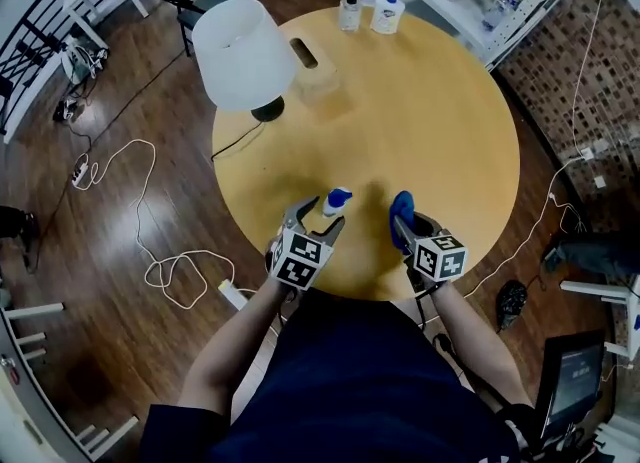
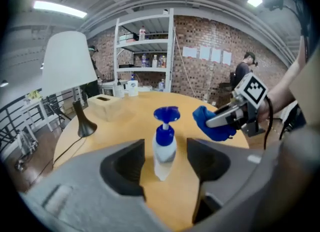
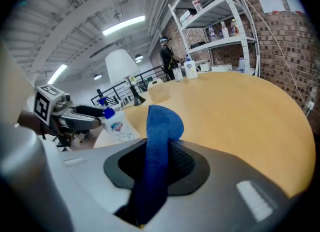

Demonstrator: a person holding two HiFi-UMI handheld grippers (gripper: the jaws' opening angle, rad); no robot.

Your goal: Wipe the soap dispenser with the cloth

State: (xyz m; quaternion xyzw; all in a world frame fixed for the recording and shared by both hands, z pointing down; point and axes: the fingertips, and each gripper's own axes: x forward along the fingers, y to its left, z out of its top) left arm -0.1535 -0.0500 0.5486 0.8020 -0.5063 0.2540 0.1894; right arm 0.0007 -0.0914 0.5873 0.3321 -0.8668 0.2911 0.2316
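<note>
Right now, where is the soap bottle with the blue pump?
In the head view the soap bottle stands on the round table by its near edge, at the tips of the left gripper with its jaws open, the blue cloth just to its right.

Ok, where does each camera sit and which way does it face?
Head view: on the person's head, looking steeply down at the table; both forearms, left tongs, right tongs show.
Left gripper view: on the left tongs, facing the soap dispenser between its open jaws; right tongs at right.
Right gripper view: on the right tongs, facing across the table; cloth pinched in its jaws, left tongs at left.
Shared: all three show soap dispenser and cloth.
</note>
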